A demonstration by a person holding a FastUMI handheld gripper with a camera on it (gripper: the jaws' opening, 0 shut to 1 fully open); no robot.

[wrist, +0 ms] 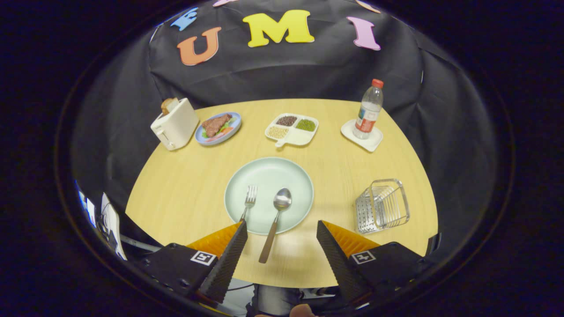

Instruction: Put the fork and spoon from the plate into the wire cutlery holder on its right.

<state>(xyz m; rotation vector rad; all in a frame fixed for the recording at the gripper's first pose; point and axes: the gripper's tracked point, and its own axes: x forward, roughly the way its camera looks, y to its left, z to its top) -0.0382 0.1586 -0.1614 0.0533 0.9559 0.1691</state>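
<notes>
Gripper [282, 229] released, its ribbed black fingers spread wide above the near table edge.

The spoon [276, 222], wooden handle overhanging the rim, lies between the fingers on the round pale-green plate [291, 176]; the fork [249, 200] lies left of it, its handle hidden behind the left finger. The empty wire cutlery holder [382, 205] stands right of the plate on the wood-grain table [185, 189].

Pale green plate [269, 176]; brown-handled spoon [275, 224] (steel bowl).

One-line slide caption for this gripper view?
Open gripper above wooden-handled spoon and fork on pale green plate; empty wire cutlery holder to its right.
</notes>
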